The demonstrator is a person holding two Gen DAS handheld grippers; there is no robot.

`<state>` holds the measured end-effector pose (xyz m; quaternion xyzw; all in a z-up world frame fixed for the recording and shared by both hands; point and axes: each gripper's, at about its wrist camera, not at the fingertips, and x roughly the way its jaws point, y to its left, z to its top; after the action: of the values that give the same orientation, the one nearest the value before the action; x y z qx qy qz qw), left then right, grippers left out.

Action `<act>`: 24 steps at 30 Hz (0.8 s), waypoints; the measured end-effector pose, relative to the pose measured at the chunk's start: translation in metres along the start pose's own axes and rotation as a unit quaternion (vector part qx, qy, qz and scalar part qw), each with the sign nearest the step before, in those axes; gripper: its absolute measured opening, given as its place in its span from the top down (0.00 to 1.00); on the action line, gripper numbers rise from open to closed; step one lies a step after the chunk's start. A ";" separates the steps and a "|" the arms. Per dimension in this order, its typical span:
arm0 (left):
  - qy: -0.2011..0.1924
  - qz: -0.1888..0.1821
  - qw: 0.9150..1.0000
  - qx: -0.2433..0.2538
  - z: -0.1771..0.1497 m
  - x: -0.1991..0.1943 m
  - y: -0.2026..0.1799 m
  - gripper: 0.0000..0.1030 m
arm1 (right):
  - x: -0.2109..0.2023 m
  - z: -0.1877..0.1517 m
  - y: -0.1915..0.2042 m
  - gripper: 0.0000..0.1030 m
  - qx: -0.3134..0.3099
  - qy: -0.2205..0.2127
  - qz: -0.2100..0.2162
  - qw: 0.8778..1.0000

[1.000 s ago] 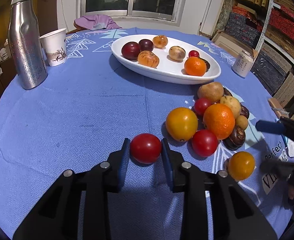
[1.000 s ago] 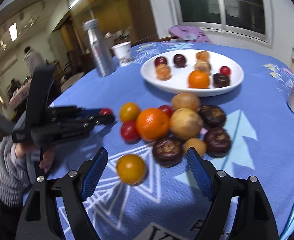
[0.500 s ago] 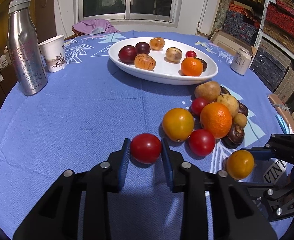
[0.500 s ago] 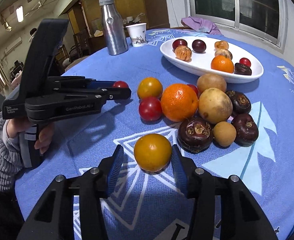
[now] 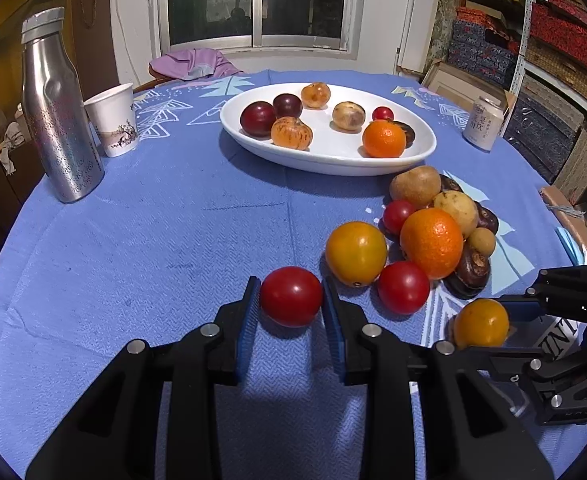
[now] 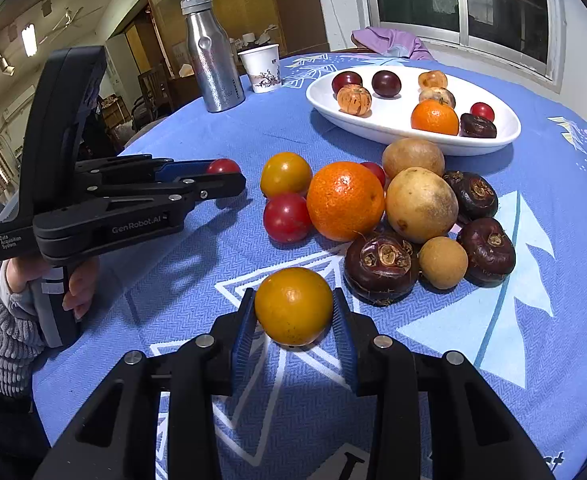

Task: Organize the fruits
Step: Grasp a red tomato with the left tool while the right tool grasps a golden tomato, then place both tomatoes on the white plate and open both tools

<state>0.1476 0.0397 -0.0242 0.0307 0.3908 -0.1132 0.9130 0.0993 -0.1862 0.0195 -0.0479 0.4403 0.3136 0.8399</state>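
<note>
1. Two pickups are underway at once. The left gripper [image 5: 291, 300] is clamped on a glossy red tomato [image 5: 291, 296], blue ribbed fingers [image 5: 247, 316] pressed to both sides, fruit seemingly resting on the surface [image 5: 133, 240].
2. The right gripper [image 6: 293, 320] is closing on a smooth yellow-orange tomato [image 6: 293, 306]; it sits between the fingers, which look to be touching its sides already.
3. So the grab step is judged pretty much done. Next, a lift and a carry to the dish would be called for, with gentle pressure, since round, slick skins can squirt out.
4. Just beyond, a loose pile [image 6: 393, 208] is left to sort: a dimpled orange, a matte tan oval fruit, dark knobbly chestnut-like ones, more tomatoes.
5. Farther back, a white glazed oval dish [image 5: 325, 158] is seen already holding several fruits, with bare space in the middle.
6. Farthest off, a dented steel bottle [image 5: 59, 112], paper cup [image 5: 113, 120] and small can [image 5: 483, 122] are parked on the blue woven cloth.
</note>
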 end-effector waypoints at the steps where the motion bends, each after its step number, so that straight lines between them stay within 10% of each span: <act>1: -0.004 0.004 1.000 0.001 0.000 -0.002 0.000 0.71 | 0.001 0.001 0.000 0.63 0.000 0.000 0.000 1.000; 15: -0.048 0.041 0.998 0.005 0.006 -0.021 0.001 0.71 | -0.022 0.008 -0.008 0.63 0.013 -0.043 0.002 0.999; 24: -0.080 0.063 0.994 0.026 0.064 -0.037 -0.011 0.71 | -0.074 0.058 -0.052 0.63 0.069 -0.119 -0.014 0.990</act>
<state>0.1658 0.0269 0.0468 0.0701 0.3106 -0.0675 0.9455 0.1389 -0.2433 0.1017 0.0417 0.3574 0.2738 0.8919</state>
